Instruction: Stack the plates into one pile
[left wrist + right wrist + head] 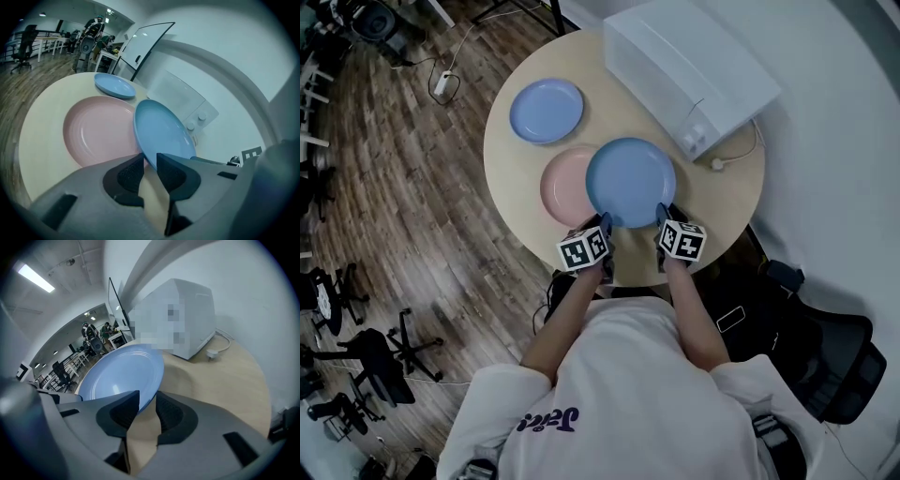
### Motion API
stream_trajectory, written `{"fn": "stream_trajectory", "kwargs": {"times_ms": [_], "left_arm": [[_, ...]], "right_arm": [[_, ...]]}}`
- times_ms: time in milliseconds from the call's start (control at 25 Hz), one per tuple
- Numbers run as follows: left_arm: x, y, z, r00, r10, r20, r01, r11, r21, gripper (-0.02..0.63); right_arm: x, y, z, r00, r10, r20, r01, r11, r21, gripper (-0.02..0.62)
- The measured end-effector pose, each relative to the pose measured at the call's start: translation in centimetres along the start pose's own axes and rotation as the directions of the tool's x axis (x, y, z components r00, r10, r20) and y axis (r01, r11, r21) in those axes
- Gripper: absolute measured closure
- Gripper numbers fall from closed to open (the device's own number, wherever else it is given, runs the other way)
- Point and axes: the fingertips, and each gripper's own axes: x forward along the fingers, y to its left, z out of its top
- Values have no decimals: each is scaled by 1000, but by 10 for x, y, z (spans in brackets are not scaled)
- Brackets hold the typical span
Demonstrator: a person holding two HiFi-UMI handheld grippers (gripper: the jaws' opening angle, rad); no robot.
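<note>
The left tool (150, 161) and right tool (147, 401) each pinch the near rim of the blue plate (630, 180), held tilted just ahead. Best to level it, centre it over the pink plate (564, 186) ahead-left, then lower both sides together. Beyond lie a paler plate (546, 110) and white box (689, 61) on the round surface (511, 178); wood floor (384, 187) surrounds.

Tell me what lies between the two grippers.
The near rim of the blue plate spans that gap; the left gripper and right gripper each clamp it. Nearer the person there is only bare table. The head view shows this.
</note>
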Motion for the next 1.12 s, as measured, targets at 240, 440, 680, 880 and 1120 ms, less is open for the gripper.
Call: {"fn": "stream_trajectory", "kwargs": {"times_ms": [240, 440, 680, 880, 1120], "left_arm": [[-30, 47, 20, 995, 76, 72, -70, 994, -82, 517], [-55, 78, 30, 985, 135, 111, -119, 983, -137, 517], [-64, 110, 26, 978, 176, 114, -156, 974, -165, 515], [-66, 122, 22, 977, 185, 101, -166, 970, -175, 514], [-61, 125, 15, 978, 198, 65, -189, 974, -126, 508]], "right_arm": [[25, 60, 9, 996, 87, -29, -89, 991, -96, 477], [37, 105, 12, 988, 144, -59, -152, 973, -172, 477], [53, 134, 1, 981, 169, -98, -187, 957, -221, 477], [57, 142, -7, 980, 160, -121, -186, 951, -246, 472], [59, 136, -16, 981, 128, -149, -164, 950, -266, 466]]}}
